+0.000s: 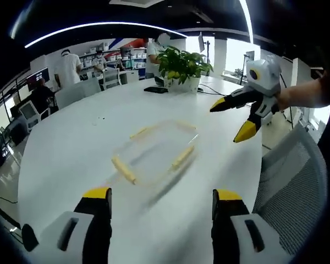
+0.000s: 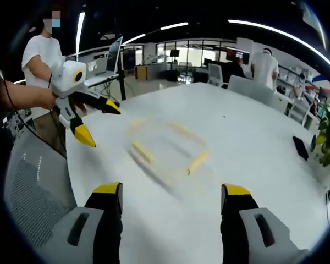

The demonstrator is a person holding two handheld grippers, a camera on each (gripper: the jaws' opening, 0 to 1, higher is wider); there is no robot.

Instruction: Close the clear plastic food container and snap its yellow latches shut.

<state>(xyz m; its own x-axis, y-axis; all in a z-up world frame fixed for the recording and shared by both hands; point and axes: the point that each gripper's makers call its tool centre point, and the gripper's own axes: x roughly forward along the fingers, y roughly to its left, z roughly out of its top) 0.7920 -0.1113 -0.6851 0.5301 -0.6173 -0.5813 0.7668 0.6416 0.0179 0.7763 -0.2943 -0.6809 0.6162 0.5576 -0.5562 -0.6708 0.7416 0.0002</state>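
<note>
**Both claws spread above the table, container lying untouched**

In the left gripper view my left claw (image 1: 160,199) rises from the bottom edge, its two yellow-tipped black jaws standing wide apart with nothing between them. Just above them, at the centre of the frame, lies the clear rectangular plastic food container with yellow latches (image 1: 157,151) — blurred, so I cannot tell whether its lid is seated or the latches are snapped. It rests on the round white table (image 1: 66,143), apart from both claws. At the upper right my right claw (image 1: 237,118) hangs over the table edge, jaws splayed, empty, held by a hand. A green potted plant (image 1: 182,65) stands at the top centre, with a dark flat object (image 1: 155,89) beside it.

In the right gripper view my right claw (image 2: 170,198) comes up from the bottom, jaws likewise parted and empty. The container (image 2: 168,148) sits mid-frame on the table (image 2: 253,126) — again smeared. My left claw (image 2: 96,122) shows at the upper left, open. A grey mesh chair (image 2: 36,187) fills the lower left.
</note>
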